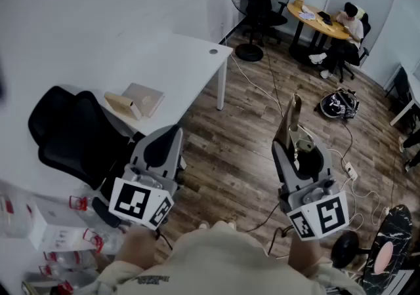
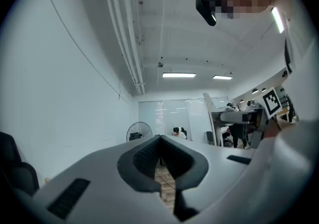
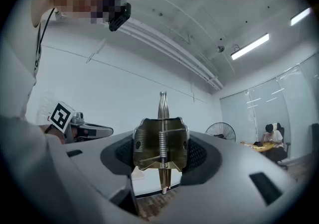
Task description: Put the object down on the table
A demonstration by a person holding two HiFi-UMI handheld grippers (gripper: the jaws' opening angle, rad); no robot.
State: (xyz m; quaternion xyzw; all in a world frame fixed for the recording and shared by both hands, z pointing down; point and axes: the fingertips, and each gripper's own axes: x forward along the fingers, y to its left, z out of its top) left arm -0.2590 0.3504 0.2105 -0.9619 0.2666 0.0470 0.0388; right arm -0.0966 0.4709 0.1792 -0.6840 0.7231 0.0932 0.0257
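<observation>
While both grippers hung raised over the wooden floor, short of the white tabletop, the right gripper had its fingers clamped on a brass-coloured spring clip, upright, its coil spring running down the middle. The left gripper was pinched closed on nothing. A black chair stood before the tabletop, where a tan block lay.

Brass-gold metal spring clip, pale grey left gripper and right gripper with black-and-white square markers, white rectangular table, brown plank floor
</observation>
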